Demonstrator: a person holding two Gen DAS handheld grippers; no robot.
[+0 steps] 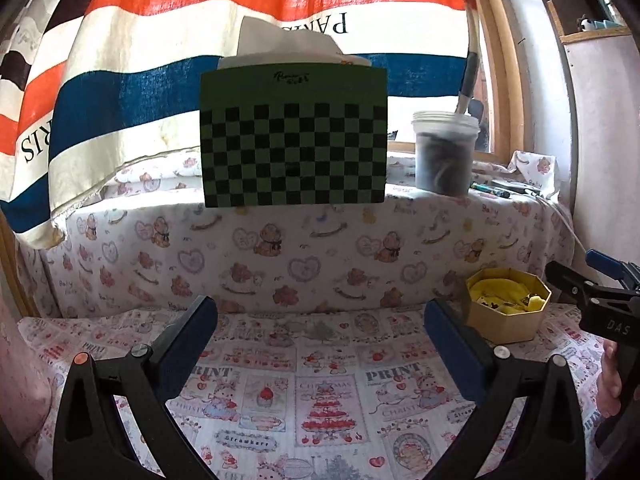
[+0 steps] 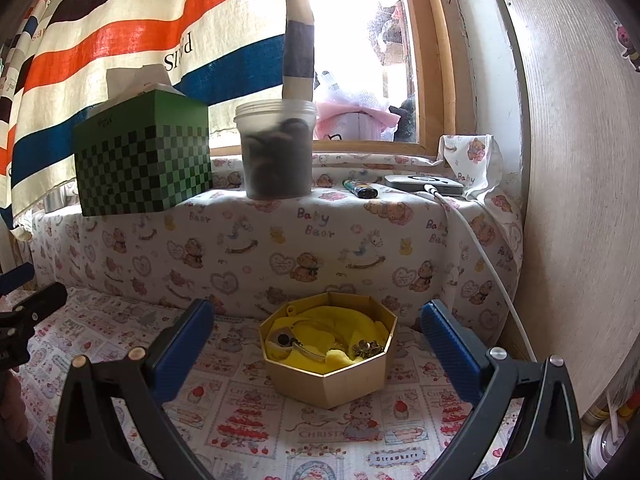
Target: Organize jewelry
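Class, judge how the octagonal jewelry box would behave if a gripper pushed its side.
The octagonal jewelry box looks like thin card, so probably light. Its flat base should slide, not roll, though the printed cloth may bunch. It is open, so the jewelry could shift.

An open octagonal gold box sat upright on the printed cloth, lined with yellow fabric and holding a bangle and brassy trinkets.

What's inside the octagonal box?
The octagonal box holds a crumpled yellow cloth with jewelry on top: a curved metal bangle, a dark-centred round piece and a bronze cluster. Anything under the cloth is hidden.
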